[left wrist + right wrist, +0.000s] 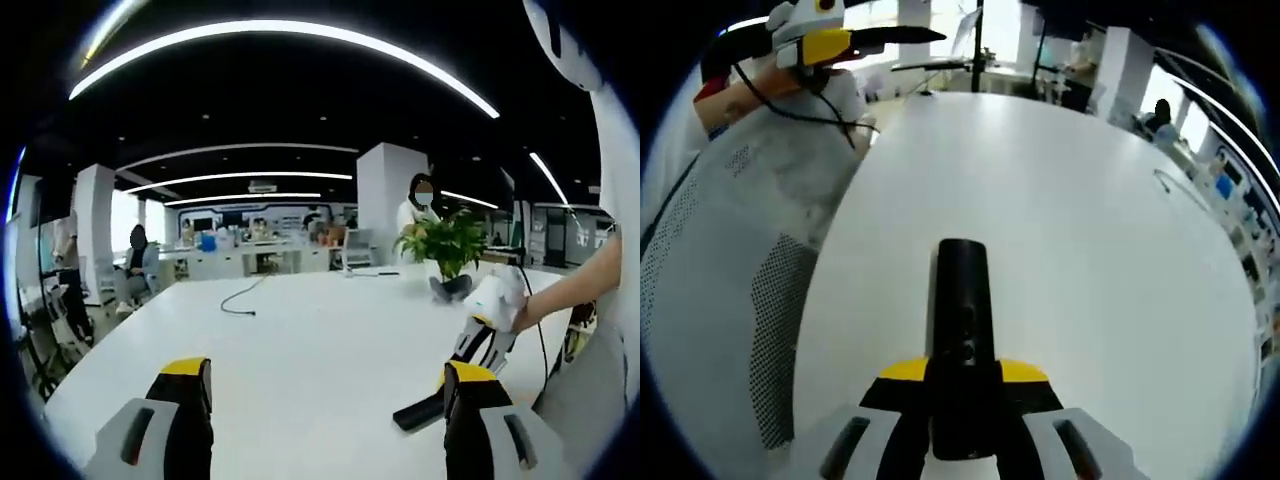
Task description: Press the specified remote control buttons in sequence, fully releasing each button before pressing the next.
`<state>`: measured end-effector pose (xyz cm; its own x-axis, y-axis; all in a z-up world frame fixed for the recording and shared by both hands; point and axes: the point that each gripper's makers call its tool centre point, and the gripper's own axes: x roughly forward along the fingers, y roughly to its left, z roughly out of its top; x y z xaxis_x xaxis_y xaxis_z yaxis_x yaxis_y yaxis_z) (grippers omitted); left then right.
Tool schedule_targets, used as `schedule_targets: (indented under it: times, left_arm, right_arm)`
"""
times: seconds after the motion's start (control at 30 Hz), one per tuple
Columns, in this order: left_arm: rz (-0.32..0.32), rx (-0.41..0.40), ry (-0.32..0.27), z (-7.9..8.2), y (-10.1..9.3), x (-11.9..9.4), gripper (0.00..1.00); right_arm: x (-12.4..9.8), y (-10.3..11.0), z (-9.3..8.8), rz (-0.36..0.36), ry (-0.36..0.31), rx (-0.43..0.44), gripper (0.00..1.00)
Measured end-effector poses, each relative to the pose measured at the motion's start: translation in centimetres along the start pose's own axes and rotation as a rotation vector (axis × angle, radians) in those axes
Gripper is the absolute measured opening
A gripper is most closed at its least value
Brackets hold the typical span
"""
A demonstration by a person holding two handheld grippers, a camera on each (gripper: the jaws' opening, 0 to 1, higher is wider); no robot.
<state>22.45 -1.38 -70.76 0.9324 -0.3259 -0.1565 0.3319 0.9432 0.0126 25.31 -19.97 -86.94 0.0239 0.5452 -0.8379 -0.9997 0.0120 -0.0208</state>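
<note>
Gripping the black remote control (962,330) between its jaws, my right gripper (962,400) holds it lengthwise, pointing away from me over the white counter (1090,250); whether the remote's far end touches the counter or hangs just above it I cannot tell. My left gripper (325,400) stands wide, nothing between its yellow-tipped jaws, and it hovers over the counter well apart from the remote. In the left gripper view the right gripper comes in from the right with the dark remote slanting down towards the counter. Small round buttons show along the remote's top face in the right gripper view, and nothing is on them: no jaw tip is near. I judge the remote is picked up and steadied, while the presses themselves are yet to come; whether any has been made cannot be read from how things lie. I can read no brand, label or button marking on the remote, nor any writing on the grippers; it is all too small.
</note>
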Motion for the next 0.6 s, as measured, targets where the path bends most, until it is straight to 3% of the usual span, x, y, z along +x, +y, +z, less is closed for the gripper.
schedule_targets:
  times: [0.6]
  left_arm:
    - [-0.005, -0.007, -0.003, -0.1, 0.0, -0.1, 1.00]
  right_arm:
    - [0.0, -2.6, 0.0, -0.004, -0.001, 0.009, 0.20]
